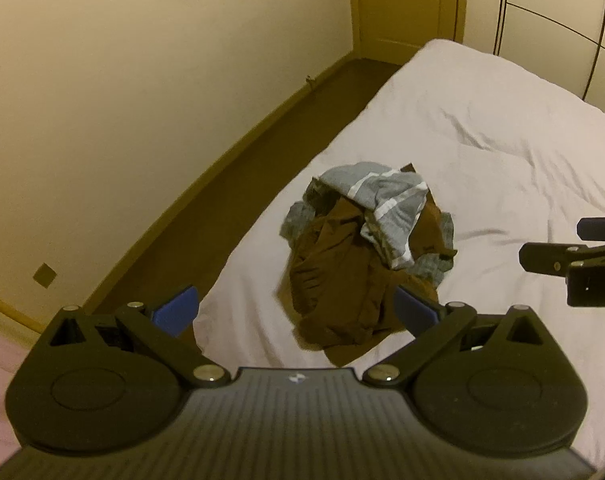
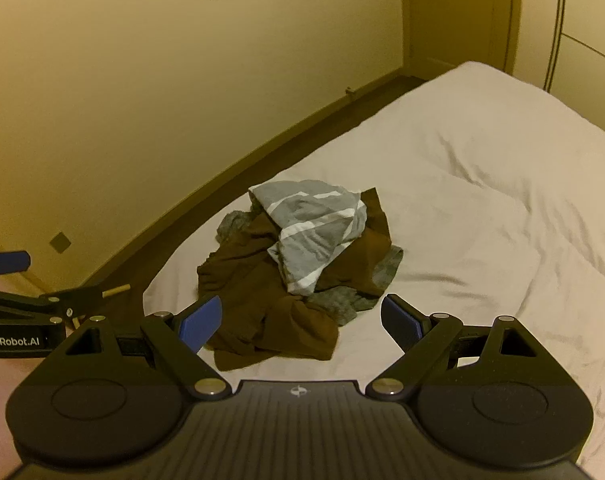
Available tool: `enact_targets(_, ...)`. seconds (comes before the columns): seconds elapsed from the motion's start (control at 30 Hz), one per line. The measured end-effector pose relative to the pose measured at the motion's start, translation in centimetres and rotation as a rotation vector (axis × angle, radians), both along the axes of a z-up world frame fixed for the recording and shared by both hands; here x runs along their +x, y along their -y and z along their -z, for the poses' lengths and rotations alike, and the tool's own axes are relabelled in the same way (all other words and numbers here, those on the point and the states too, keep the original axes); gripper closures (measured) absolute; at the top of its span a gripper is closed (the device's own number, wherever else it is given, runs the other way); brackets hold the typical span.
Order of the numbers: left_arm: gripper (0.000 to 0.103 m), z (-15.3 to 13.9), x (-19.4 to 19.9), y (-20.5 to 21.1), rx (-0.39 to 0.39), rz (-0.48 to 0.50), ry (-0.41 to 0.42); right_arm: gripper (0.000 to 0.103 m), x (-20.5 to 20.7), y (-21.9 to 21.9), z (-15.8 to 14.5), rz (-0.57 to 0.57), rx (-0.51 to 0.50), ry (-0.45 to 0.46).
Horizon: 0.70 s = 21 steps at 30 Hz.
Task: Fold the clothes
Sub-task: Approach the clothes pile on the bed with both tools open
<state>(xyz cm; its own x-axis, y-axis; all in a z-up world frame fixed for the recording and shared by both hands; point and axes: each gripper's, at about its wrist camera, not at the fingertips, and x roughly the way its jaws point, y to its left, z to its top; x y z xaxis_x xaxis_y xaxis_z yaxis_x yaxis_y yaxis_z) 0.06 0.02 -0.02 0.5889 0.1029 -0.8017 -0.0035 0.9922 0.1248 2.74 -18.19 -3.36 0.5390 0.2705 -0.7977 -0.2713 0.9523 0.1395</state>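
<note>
1. Here the clothes lie as one crumpled heap on the bed, close to its near left edge and the strip of dark floor along the wall. None of the pieces in it lies flat or squared.

2. A grey garment with pale stripes sits on top, draped over a brown garment that spreads toward the viewer; a darker grey piece pokes out from beneath. Because the striped one lies uppermost, it looks the easiest to lift clear without dragging the rest.

3. The left tongs are spread wide and hold nothing, hovering above the near side of the heap. The wide spread suits taking a thick bunch of cloth.

4. The right tongs are likewise wide and empty, held level with the left ones and just beside them, both aimed at the heap. Each shows at the edge of the other's view.

5. The broad stretch of bare sheet to the right of the heap is wrinkled but free, so, in my judgement, it would serve as room to spread a garment out.

6. Soft, tangled cloth will likely cling, so a pinch at one layer's edge seems wiser than a deep bite.
</note>
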Motion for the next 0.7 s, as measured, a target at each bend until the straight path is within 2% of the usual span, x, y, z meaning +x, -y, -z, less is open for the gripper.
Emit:
enact_targets(0.1, 0.001, 0.3, 0.6, -0.2, -0.019, -0.001, 0.007, 0.014, 0.2, -0.3, 0.2, -0.003, -0.01, -0.01)
enact_targets(0.23, 0.001, 1.6, -0.2, -0.2, -0.041, -0.005, 0.063, 0.014, 0.6, -0.6, 0.4, -0.007, -0.023, -0.022)
enact_targets(0.33, 0.001, 1.8, 0.4, -0.6, -0.095, 0.001, 0.026, 0.014, 0.8, -0.9, 0.5, -0.009, -0.032, -0.032)
enact_targets(0.5, 0.001, 2.7, 2.0, 1.1, -0.099, 0.033, -0.013, 0.014, 1.7, -0.5, 0.4, 0.021, -0.015, -0.013)
enact_targets(0.7, 0.001, 1.5, 2.8, 1.3, -0.101, 0.038, -0.005, 0.014, 2.8, 0.9, -0.2, 0.014, 0.004, 0.009)
